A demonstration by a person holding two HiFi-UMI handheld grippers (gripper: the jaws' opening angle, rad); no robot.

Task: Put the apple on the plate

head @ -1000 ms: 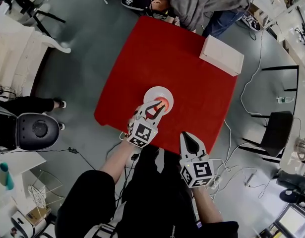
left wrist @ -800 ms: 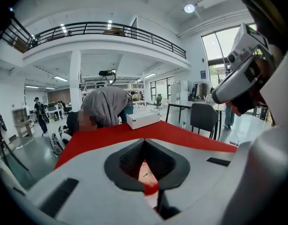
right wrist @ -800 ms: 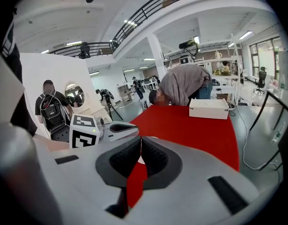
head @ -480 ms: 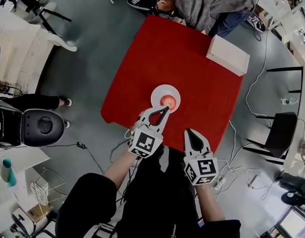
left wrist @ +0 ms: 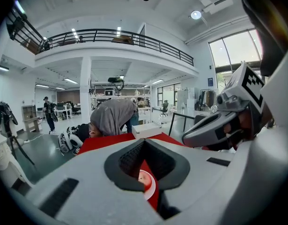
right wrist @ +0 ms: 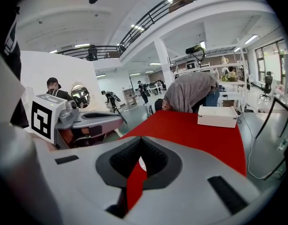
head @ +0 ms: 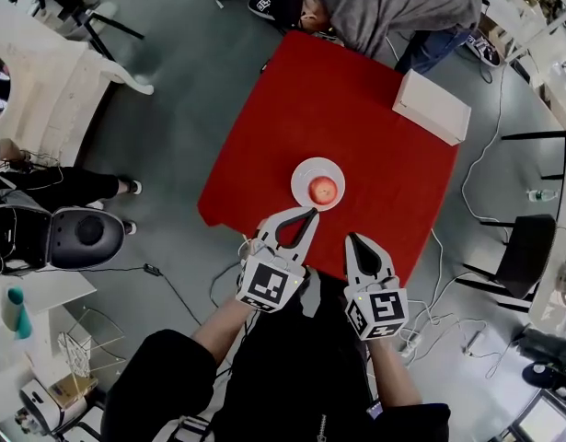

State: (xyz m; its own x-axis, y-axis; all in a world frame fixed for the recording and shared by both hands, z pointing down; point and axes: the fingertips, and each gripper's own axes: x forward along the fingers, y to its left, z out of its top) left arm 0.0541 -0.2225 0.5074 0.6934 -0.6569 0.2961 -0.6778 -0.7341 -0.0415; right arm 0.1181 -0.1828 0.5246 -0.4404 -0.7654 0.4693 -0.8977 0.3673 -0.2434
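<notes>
In the head view the apple (head: pixel 323 190) lies whole on the white plate (head: pixel 303 173), toward the near edge of the red table (head: pixel 338 90). The left gripper view catches only part of both through the opening behind its pads, and the right gripper view shows just a white sliver of plate. The apple looks round, with no long axis or stem direction to tell. The left tool (head: pixel 310 214) and right tool (head: pixel 353 238) hover at the near edge, jaws closed on nothing.
</notes>
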